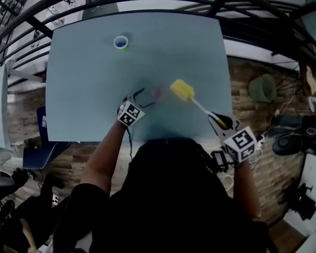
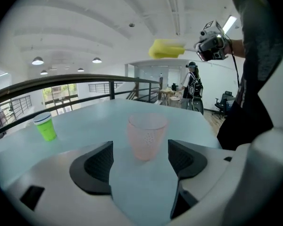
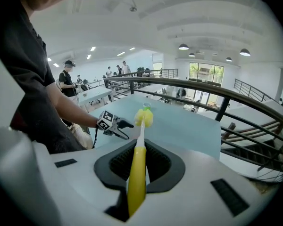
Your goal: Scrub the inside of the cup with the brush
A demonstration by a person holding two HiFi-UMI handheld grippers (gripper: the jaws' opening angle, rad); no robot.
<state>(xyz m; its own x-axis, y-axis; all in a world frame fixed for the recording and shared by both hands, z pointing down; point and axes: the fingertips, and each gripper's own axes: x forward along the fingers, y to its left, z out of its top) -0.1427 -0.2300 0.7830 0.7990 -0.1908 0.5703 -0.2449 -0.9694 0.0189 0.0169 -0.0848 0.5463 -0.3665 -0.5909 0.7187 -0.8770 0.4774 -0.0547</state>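
Gripping sponge brush point(image 1: 196, 103) by its handle in right gripper point(image 3: 138, 167), lengthwise straight out, sponge end toward pink cup point(image 2: 147, 135) just ahead of spread left gripper point(image 2: 140, 160)

Cup point(image 2: 147, 135) on table point(image 1: 79, 99) ahead of left gripper point(image 2: 140, 158), brush point(image 1: 183, 90) to its right, second cup point(image 1: 121, 42) at far edge

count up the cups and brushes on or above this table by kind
cups: 2 (pink translucent cup, green cup)
brushes: 1 (yellow sponge brush)
total: 3
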